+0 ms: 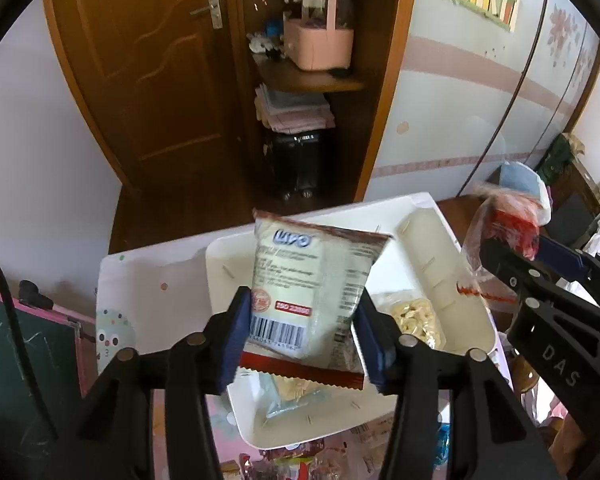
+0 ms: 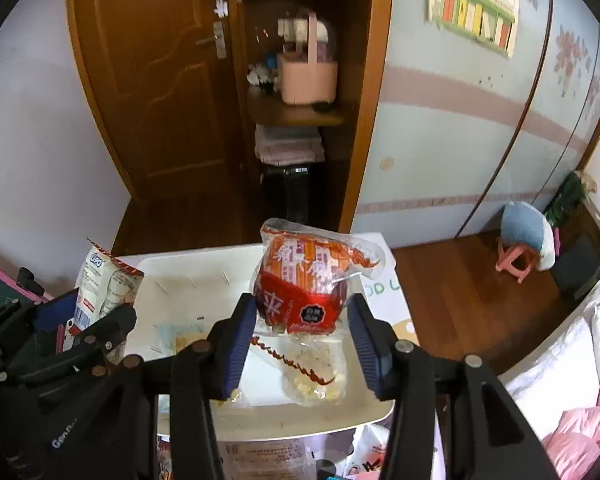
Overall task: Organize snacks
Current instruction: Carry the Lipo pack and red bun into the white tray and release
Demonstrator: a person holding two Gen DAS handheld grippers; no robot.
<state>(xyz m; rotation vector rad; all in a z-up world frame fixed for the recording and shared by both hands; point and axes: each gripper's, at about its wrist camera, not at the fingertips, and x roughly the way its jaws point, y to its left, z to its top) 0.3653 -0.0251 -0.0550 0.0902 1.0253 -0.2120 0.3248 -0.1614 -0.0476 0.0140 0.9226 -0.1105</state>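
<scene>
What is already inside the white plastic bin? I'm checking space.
White plastic bin: clear bag of pale snack pieces, another clear packet. The held cream packet hides the rest.

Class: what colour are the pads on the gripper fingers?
Dark blue pads; the right wrist view shows them best.

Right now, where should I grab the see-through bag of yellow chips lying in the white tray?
Probably its clear, empty far edge, coming straight down from above. The chip bag lies flat in the white tray, with walls close around it, and its middle is lumpy with chips.
</scene>
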